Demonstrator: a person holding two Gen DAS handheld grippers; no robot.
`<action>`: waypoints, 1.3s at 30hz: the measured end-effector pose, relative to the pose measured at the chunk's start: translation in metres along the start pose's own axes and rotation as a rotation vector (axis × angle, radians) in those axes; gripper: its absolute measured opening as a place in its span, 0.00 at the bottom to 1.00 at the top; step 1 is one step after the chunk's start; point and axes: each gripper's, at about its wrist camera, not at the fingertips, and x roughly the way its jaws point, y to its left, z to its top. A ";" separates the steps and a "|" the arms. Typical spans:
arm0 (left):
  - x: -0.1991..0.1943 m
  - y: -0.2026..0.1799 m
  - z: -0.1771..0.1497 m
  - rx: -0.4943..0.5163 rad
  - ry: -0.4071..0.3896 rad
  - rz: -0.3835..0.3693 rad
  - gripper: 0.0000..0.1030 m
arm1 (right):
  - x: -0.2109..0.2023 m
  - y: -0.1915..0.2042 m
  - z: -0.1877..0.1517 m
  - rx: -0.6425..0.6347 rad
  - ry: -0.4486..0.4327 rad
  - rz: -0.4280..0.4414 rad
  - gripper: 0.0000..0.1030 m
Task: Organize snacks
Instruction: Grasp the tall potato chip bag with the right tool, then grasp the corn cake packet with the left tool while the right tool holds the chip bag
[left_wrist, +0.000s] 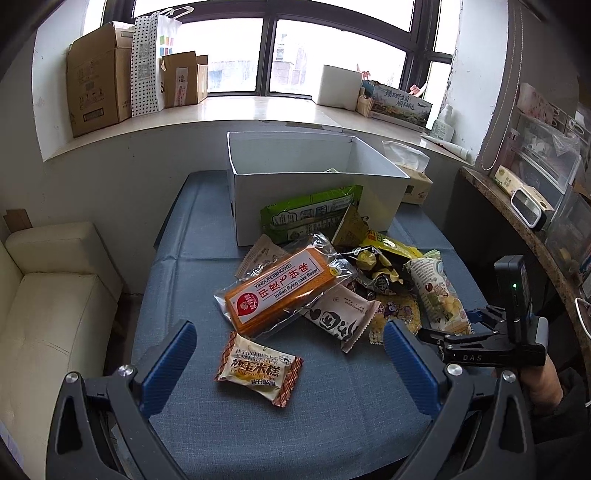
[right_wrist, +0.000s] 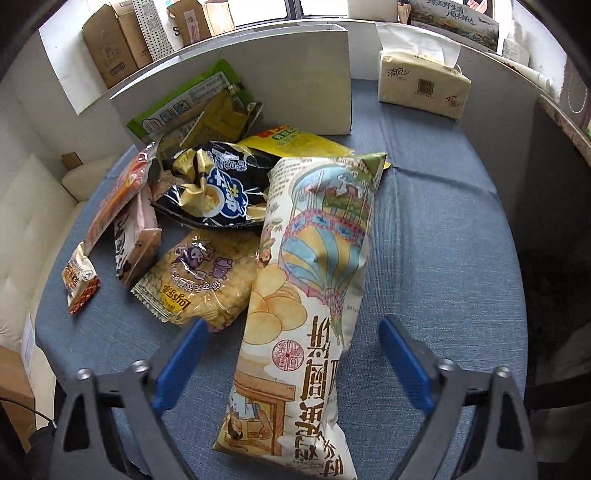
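The right gripper (right_wrist: 291, 354) straddles the tall chip bag (right_wrist: 310, 280) lying on the counter (right_wrist: 443, 229), pads wide and not touching; next it must close, then lift toward the white box (left_wrist: 314, 184) while the left gripper (left_wrist: 288, 362) hangs open, empty

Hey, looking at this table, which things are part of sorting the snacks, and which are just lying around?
Part of the job:
- open white cardboard box
- long cream chip bag with a balloon picture
- orange cake pack in clear wrap
- small brown corn-cake packet
- black crinkly snack bag
- green flat packet

Just lying about:
- beige tissue pack
- brown cartons on the sill
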 end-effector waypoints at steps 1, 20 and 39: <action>0.003 -0.001 -0.002 0.004 0.008 -0.002 1.00 | -0.001 0.001 -0.002 -0.010 -0.012 -0.003 0.76; 0.028 0.021 -0.021 -0.055 0.087 -0.017 1.00 | -0.067 -0.028 -0.016 0.103 -0.180 0.015 0.34; 0.114 0.030 -0.048 0.125 0.237 0.050 0.94 | -0.107 -0.017 -0.017 0.096 -0.263 0.085 0.34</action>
